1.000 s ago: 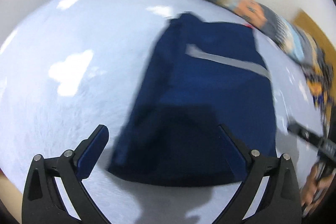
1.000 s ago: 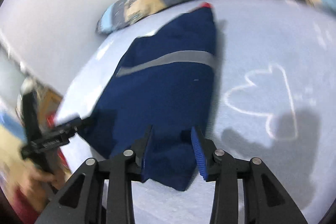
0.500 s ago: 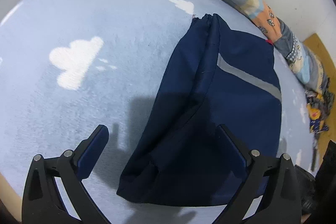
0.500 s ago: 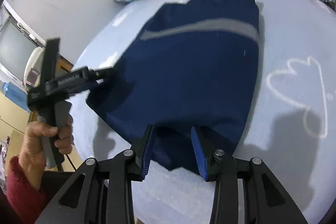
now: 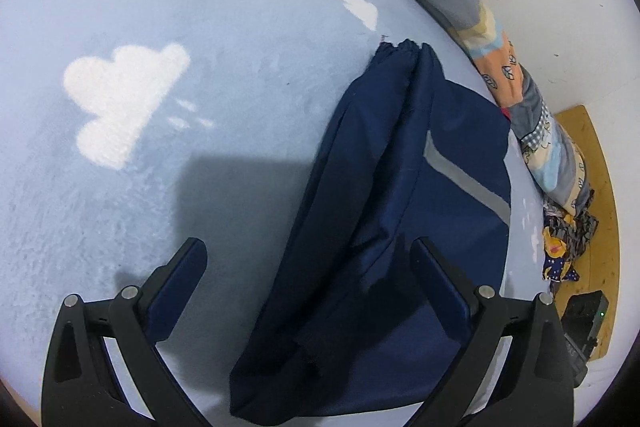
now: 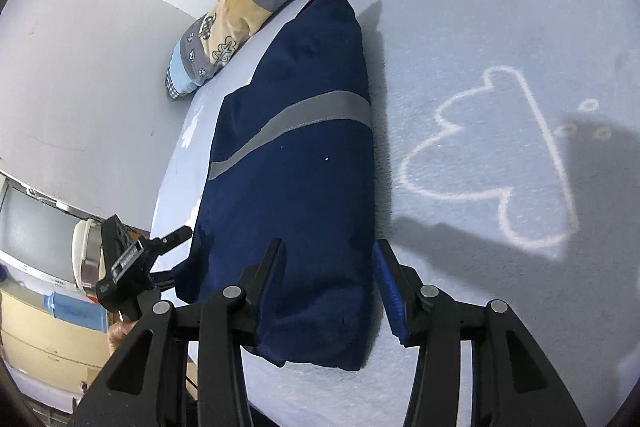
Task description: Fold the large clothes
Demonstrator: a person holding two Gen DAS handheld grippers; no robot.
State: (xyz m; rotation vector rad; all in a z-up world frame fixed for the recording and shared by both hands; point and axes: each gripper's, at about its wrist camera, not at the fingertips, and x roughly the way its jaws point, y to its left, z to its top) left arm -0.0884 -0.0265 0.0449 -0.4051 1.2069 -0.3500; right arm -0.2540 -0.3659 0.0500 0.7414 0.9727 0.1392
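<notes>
A navy garment with a grey reflective stripe lies folded lengthwise on a pale blue bed. It also shows in the right wrist view. My left gripper is open and empty, hovering over the garment's near left edge. In the right wrist view the left gripper shows at the garment's left corner. My right gripper is open, its jaws on either side of the garment's near end without closing on it.
A patchwork pillow roll lies along the bed's far edge by the white wall and shows in the right wrist view. Loose patterned cloth and a black box sit on a wooden surface beside the bed. Cabinets stand to the left.
Both grippers have drawn in closer over the garment's near end. The right gripper's jaws have opened wider. The garment itself lies where it was.
</notes>
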